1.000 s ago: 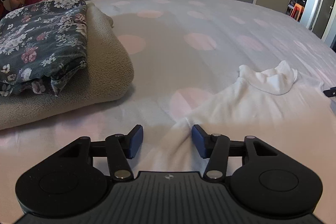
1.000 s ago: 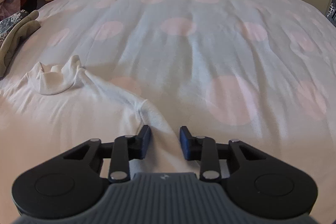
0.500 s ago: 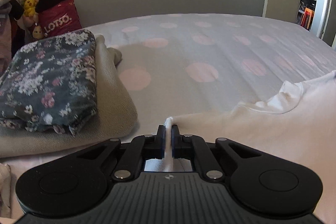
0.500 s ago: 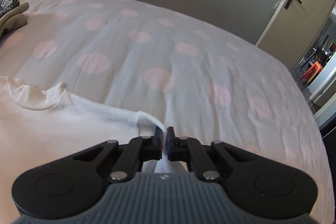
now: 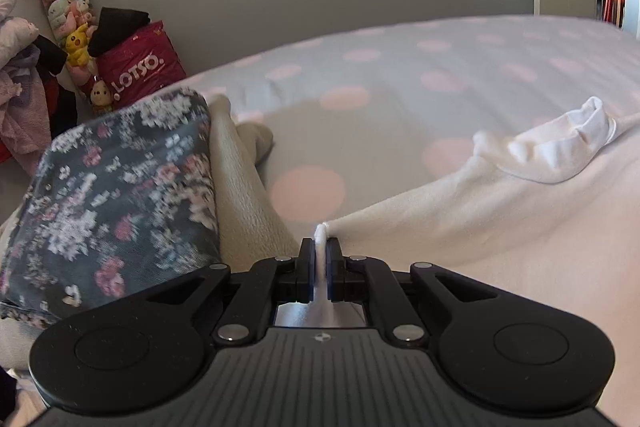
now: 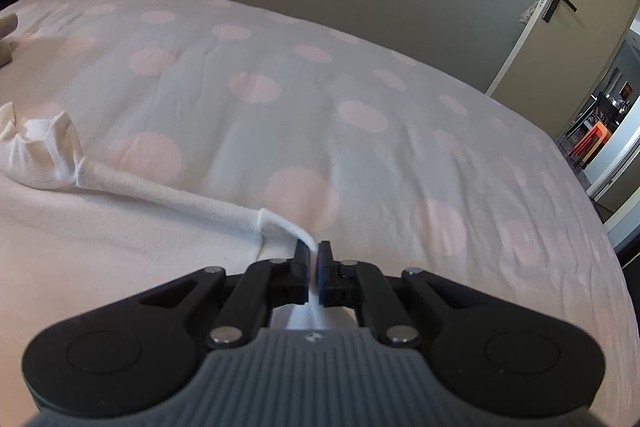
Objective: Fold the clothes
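Observation:
A white garment (image 5: 480,211) lies spread on the bed, its neckline bunched up toward the far side. My left gripper (image 5: 320,247) is shut on a pinch of its edge, which pokes up between the blue pads. In the right wrist view the same white garment (image 6: 120,227) stretches off to the left. My right gripper (image 6: 315,253) is shut on its near corner, with a taut fold (image 6: 180,195) running from the pads toward the neckline.
The bed cover (image 6: 360,115) is white with pink dots. A folded floral garment (image 5: 116,195) rests on a beige folded one (image 5: 248,195) at the left. Plush toys (image 5: 68,15) and a red bag (image 5: 140,67) stand by the wall. An open door (image 6: 560,11) is at the right.
Both grippers went from open around the white fabric to shut on it. Both then lifted and pulled the held edges up and back, stretching the garment.

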Tool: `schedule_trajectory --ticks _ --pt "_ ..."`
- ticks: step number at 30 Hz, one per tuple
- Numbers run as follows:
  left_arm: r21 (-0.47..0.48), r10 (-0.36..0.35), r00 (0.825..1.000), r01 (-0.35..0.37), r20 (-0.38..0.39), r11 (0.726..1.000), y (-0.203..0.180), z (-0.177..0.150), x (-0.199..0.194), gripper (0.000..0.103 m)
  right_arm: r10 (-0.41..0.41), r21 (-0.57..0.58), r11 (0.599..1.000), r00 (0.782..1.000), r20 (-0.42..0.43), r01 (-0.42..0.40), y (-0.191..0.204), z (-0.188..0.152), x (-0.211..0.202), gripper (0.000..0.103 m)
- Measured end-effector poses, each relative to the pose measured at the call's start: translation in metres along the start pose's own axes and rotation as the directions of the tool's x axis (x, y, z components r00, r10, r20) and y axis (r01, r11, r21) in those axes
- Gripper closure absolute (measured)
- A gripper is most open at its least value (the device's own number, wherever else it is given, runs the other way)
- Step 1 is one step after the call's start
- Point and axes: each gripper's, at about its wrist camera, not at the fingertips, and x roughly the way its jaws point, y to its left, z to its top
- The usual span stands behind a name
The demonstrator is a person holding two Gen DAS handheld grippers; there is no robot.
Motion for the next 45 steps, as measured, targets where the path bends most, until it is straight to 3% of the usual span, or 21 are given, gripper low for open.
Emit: schedule_trajectory --ticks 7,10,11,12,14,18,28,34,41,45 --pt "0.081 0.006 0.999 -0.003 -0.033 0.997 -0.015 -0.012 0.028 0.099 0.057 0.041 0.998 0.997 -0.049 -0.055 -0.006 -0.014 0.038 0.095" --pt "0.092 0.013 1.0 -0.011 -0.021 0.996 -0.019 -0.014 0.026 0.095 0.112 0.091 0.99 0.993 -0.045 -0.107 -0.017 -0.014 0.035 0.075" --pt "0.093 0.007 1.0 -0.006 -0.014 0.996 -0.019 -0.014 0.023 0.09 0.128 0.101 0.987 0.991 -0.041 -0.123 -0.021 -0.014 0.031 0.062" --pt "0.096 -0.004 1.0 0.004 -0.007 0.995 -0.02 -0.014 0.018 0.084 0.136 0.107 0.986 0.99 -0.036 -0.131 -0.026 -0.015 0.025 0.06" --pt "0.096 -0.012 1.0 0.012 -0.001 0.995 -0.022 -0.014 0.007 0.078 0.151 0.121 0.982 0.988 -0.032 -0.146 -0.036 -0.018 0.011 0.059" --pt "0.071 -0.013 1.0 0.013 0.006 0.997 -0.029 -0.013 -0.024 0.056 0.166 0.139 0.977 0.986 -0.03 -0.161 -0.066 -0.031 -0.025 0.058" --pt "0.019 -0.114 0.993 0.115 -0.034 0.993 -0.044 -0.048 -0.111 0.056 0.063 0.202 0.979 0.983 -0.175 -0.026 -0.191 -0.132 -0.129 0.058" --pt "-0.025 -0.139 0.989 0.138 -0.048 0.99 -0.05 -0.081 -0.159 0.055 0.051 0.342 0.939 0.966 -0.252 0.039 -0.253 -0.206 -0.19 0.058" --pt "-0.112 -0.169 0.983 0.161 -0.068 0.981 -0.07 -0.123 -0.203 0.052 0.108 0.437 0.899 0.943 -0.315 0.043 -0.262 -0.275 -0.245 0.058" --pt "-0.161 -0.222 0.971 0.207 -0.086 0.965 -0.089 -0.146 -0.221 0.052 0.141 0.469 0.882 0.928 -0.345 0.041 -0.252 -0.304 -0.258 0.059"
